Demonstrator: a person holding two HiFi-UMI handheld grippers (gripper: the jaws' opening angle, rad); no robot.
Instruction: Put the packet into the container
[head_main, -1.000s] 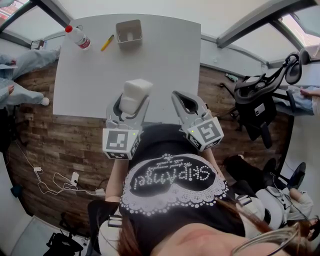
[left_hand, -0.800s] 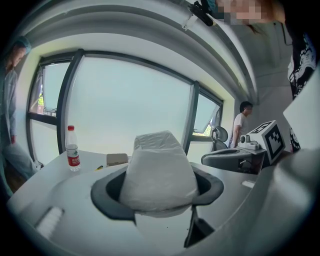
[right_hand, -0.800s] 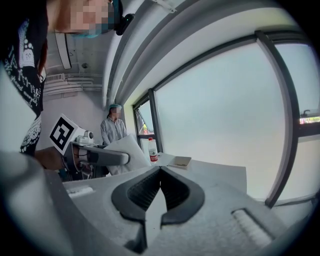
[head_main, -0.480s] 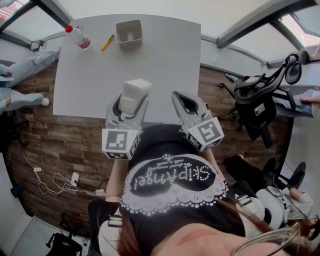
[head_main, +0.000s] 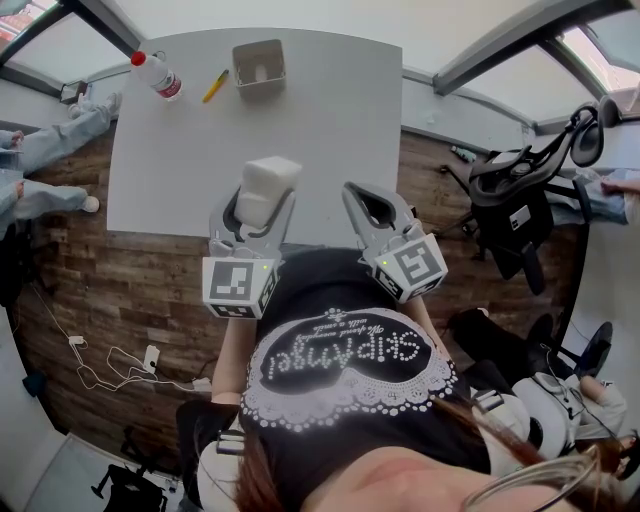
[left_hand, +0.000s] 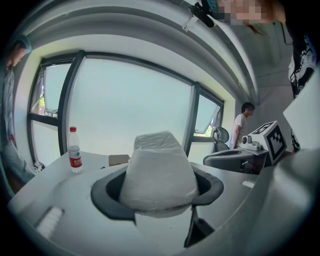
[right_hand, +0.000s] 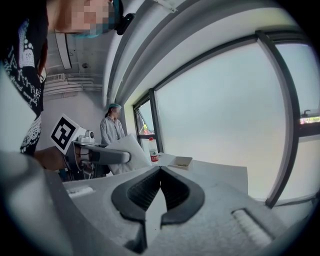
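Barely shifted, my left tool (head_main: 262, 203) drifts a touch left, clamping the white packet (head_main: 268, 183) above the near edge of the white surface (head_main: 330, 120). Only the right gripper view shows my right tool (right_hand: 160, 169) pressed together, empty, by wide windows (right_hand: 225, 125); the container (head_main: 238, 68) sits far across, well apart.
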